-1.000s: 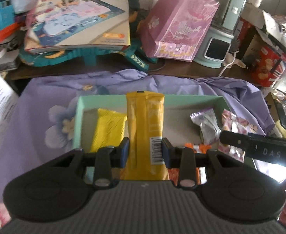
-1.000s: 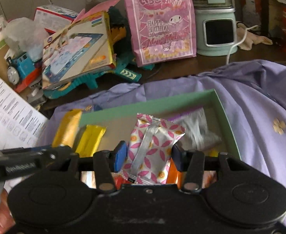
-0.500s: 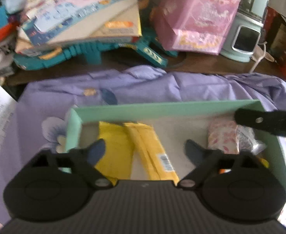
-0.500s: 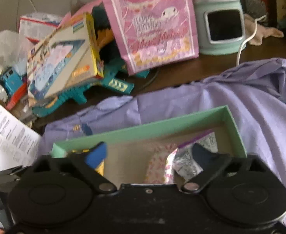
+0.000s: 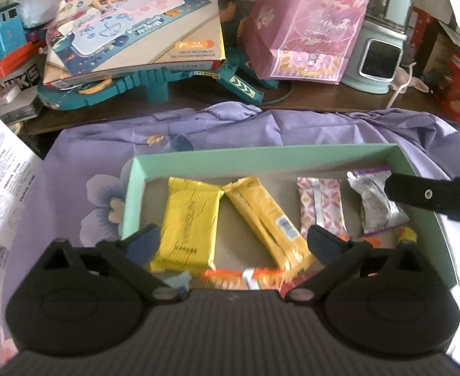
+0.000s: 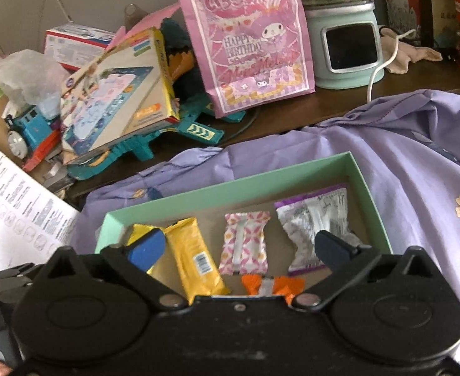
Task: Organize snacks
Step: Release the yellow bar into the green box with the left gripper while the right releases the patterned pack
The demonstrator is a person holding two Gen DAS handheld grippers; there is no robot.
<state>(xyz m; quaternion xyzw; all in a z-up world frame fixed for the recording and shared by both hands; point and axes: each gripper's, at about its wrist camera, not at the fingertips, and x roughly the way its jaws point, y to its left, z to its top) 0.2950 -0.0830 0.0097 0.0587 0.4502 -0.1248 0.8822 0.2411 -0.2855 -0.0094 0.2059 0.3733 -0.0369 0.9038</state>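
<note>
A mint-green box [image 5: 261, 155] [image 6: 230, 188] lies on a purple cloth and holds snacks in a row: a bright yellow packet [image 5: 189, 222], a long golden bar [image 5: 266, 219] [image 6: 195, 257], a pink patterned packet [image 5: 321, 208] [image 6: 244, 241], a silver and purple packet [image 5: 375, 203] [image 6: 314, 219], and an orange wrapper [image 5: 245, 274] [image 6: 272, 283] at the near edge. My left gripper [image 5: 233, 244] is open and empty above the box's near side. My right gripper [image 6: 239, 250] is open and empty too; its finger shows in the left wrist view [image 5: 430, 195].
The purple floral cloth [image 5: 82, 163] [image 6: 418, 163] covers the table. Behind it stand a pink gift bag [image 5: 308, 25] [image 6: 248, 40], a mint appliance [image 5: 380, 47] [image 6: 342, 40], a toy box [image 5: 136, 22] [image 6: 117, 91] on teal track and a blue toy train [image 6: 26, 128]. A printed sheet [image 5: 1, 169] lies at left.
A second ago my left gripper held the golden bar and my right held the pink packet. Both opened, the snacks now lie in the box, and both grippers have drawn back.
</note>
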